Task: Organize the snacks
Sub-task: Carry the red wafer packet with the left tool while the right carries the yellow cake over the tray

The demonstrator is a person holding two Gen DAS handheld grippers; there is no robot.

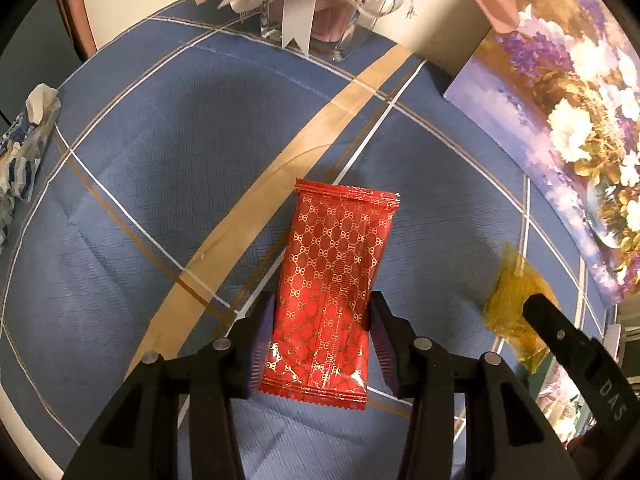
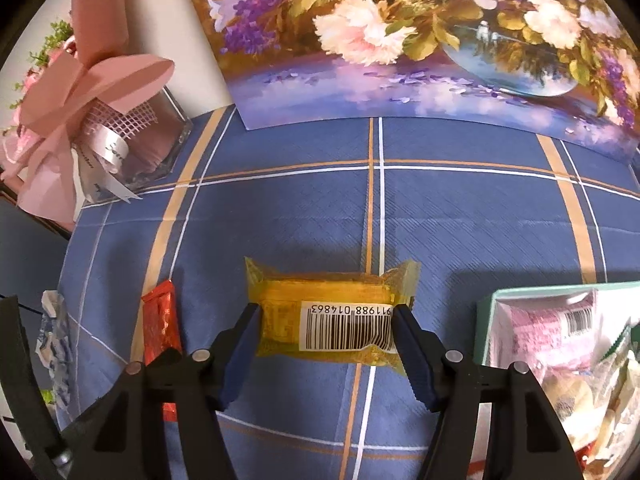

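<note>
My left gripper [image 1: 322, 320] is shut on a red snack packet with a gold pattern [image 1: 332, 276], its pads pressing the packet's two long sides above the blue checked tablecloth. The red packet also shows in the right wrist view [image 2: 160, 324]. My right gripper [image 2: 326, 316] is shut on a yellow snack packet with a barcode label [image 2: 332, 316], gripped at its two short ends. That yellow packet shows in the left wrist view [image 1: 516, 308] with a right finger [image 1: 560, 332] on it. A teal box [image 2: 490, 320] holding several snacks stands at the right.
A flower painting [image 2: 400, 40] leans at the back of the table. A glass vase with a pink bow [image 2: 120, 136] stands at the back left. A crumpled blue-and-white wrapper [image 1: 24, 152] lies at the table's left edge.
</note>
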